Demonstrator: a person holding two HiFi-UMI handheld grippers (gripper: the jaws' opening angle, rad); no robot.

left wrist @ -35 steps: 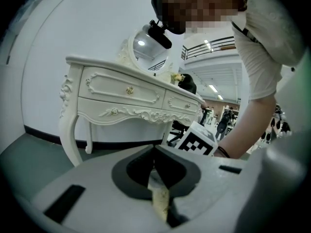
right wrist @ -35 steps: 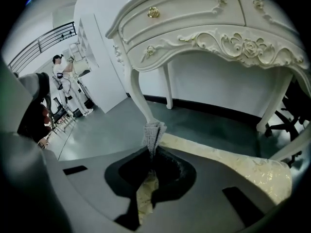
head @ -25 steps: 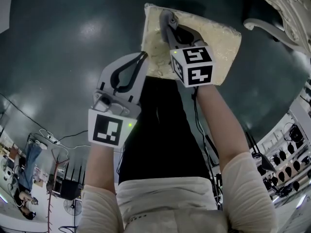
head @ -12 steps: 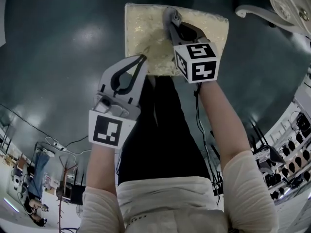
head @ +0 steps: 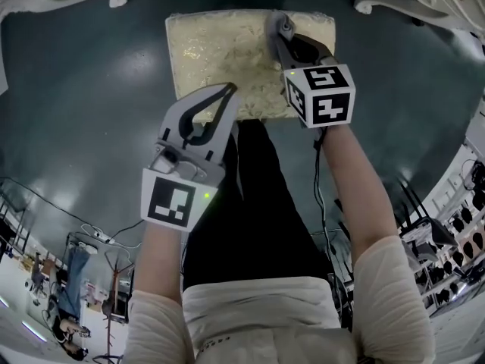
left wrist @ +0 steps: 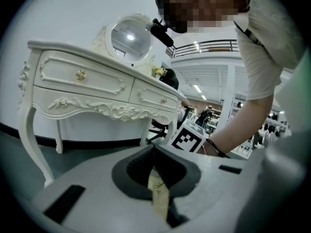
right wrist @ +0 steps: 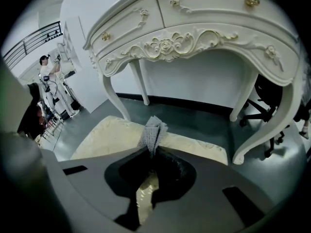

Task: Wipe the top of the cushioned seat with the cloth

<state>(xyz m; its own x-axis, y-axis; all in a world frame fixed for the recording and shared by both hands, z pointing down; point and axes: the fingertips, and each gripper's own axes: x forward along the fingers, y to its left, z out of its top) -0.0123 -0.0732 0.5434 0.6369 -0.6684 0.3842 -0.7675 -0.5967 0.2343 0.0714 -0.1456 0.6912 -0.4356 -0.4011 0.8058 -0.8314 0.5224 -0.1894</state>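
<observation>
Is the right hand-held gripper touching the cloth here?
Touching. The right gripper view shows the right hand-held gripper with its jaws closed on the grey cloth.

Head view looks steeply down over the cushioned seat (head: 220, 51); right gripper view shares it, nearer

A glossy dark teal floor (head: 91, 112) spreads under a white carved dressing table (right wrist: 204, 13) with a round mirror (left wrist: 129, 37), against a plain white wall (left wrist: 63, 13).
</observation>
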